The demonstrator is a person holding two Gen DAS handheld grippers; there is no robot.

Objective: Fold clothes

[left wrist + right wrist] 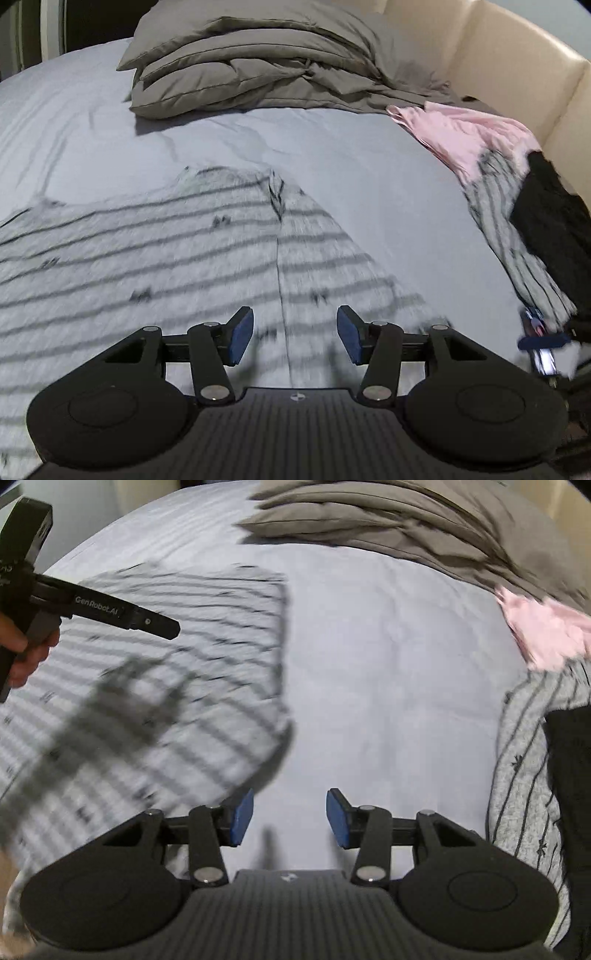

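Observation:
A grey garment with dark stripes point(147, 258) lies spread on the pale blue bed sheet point(369, 166), a vertical fold edge running down its middle. My left gripper point(294, 338) hovers over that fold, open, nothing between its blue pads. In the right wrist view the same striped garment point(166, 686) fills the left half. My right gripper point(290, 819) stands open above bare sheet point(388, 664) just past the garment's right edge, holding nothing. The left gripper's body point(110, 609), held by a hand point(26, 653), shows at the upper left of that view.
A grey duvet and pillows point(258, 55) are stacked at the head of the bed. At the right lies a pile of clothes: pink point(469, 136), striped grey point(517, 251) and black point(554, 229). A cream headboard point(517, 66) stands beyond.

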